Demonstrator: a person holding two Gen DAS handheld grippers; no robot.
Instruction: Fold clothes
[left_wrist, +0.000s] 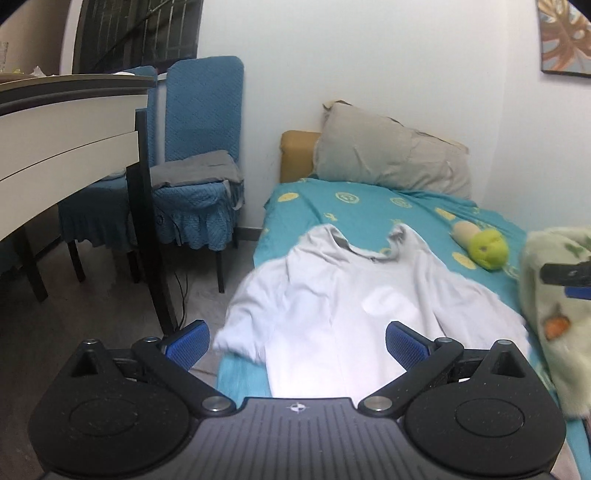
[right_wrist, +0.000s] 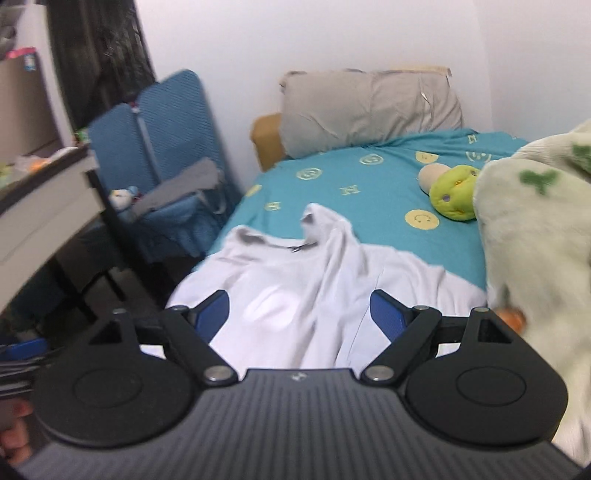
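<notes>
Closest to my lenses, both claws hang released above the near end of the bed with nothing between their blue pads: my left gripper (left_wrist: 297, 345) is spread as wide as it goes, my right gripper (right_wrist: 300, 314) is spread a little less. Just beyond them the white T-shirt (left_wrist: 332, 295) lies face up on the teal sheet (left_wrist: 369, 206), collar toward 12 o'clock, one sleeve drooping over the mattress edge at 9 o'clock. From the right wrist a raised wrinkle runs up the shirt's middle toward the collar. At 3 o'clock a pale green fleece blanket (right_wrist: 535, 240) is heaped beside the shirt. Further up, at about 2 o'clock, a green plush toy (left_wrist: 487, 251) rests on the sheet. At 12 o'clock a grey pillow (left_wrist: 391, 158) leans on the wall. Off at 10 o'clock stand a blue-covered chair (left_wrist: 199, 155) with grey cloth on its seat, and a white table (left_wrist: 66, 129).
</notes>
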